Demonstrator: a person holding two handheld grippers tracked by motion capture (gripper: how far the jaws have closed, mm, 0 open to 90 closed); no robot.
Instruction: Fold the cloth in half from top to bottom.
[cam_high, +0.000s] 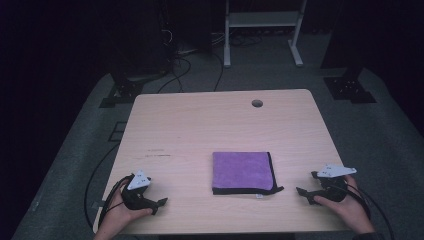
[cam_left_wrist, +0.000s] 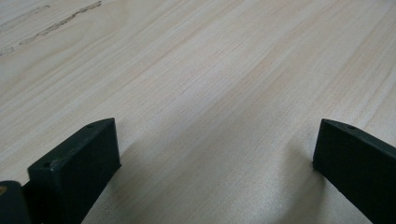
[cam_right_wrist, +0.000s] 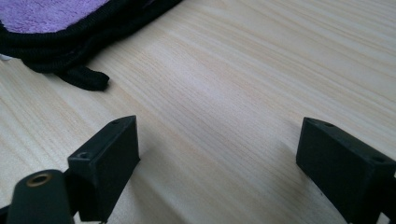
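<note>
Folded purple cloth with black trim lies flat on the tabletop, toward the near edge, roughly midway between the two hands. Left hand-held gripper rests low at the near left corner, jaws spread wide, bare wood between them, well apart from the cloth. Right hand-held gripper sits near the right edge, jaws likewise released, nothing in them; its own view shows the cloth's black-trimmed corner just ahead, not touching.

High view overlooks the table; both gripper views skim it closely.
</note>
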